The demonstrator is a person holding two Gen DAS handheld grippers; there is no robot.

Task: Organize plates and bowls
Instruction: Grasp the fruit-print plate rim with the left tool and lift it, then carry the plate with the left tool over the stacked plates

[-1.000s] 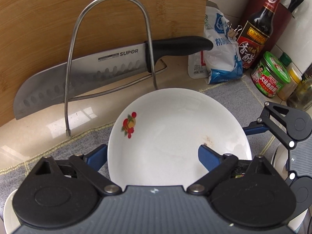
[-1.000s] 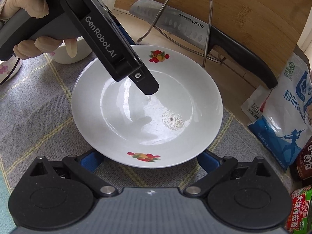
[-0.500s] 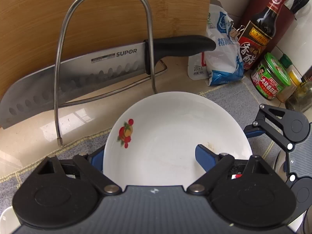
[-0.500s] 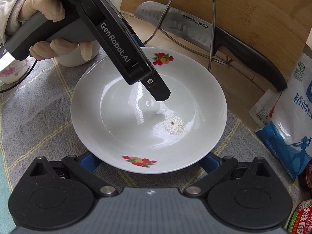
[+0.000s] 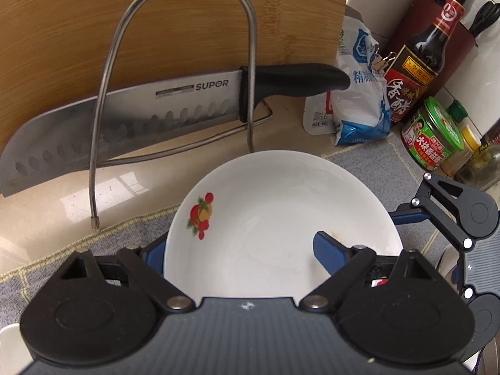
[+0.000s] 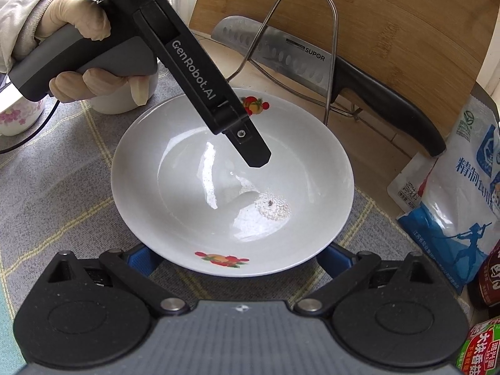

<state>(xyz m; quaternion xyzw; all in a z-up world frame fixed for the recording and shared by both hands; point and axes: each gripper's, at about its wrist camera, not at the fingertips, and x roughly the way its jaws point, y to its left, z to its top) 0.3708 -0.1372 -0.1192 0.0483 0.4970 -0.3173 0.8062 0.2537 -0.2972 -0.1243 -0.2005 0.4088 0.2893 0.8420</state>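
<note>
A white deep plate with red fruit prints is held tilted above the grey mat; it also shows in the right wrist view. My left gripper is shut on its rim, one blue finger inside the plate and the other under it. In the right wrist view its black finger reaches over the plate. My right gripper is open, its blue fingers below the plate's near edge on either side, apart from it. It also shows in the left wrist view at the right.
A wire rack holds a large SUPOR knife against a wooden cutting board. A salt bag, sauce bottle and green-lidded jar stand at right. White bowls sit at left on the mat.
The plate has been carried closer to the wire rack and lifted a little. My right gripper followed, staying open under the near edge.
</note>
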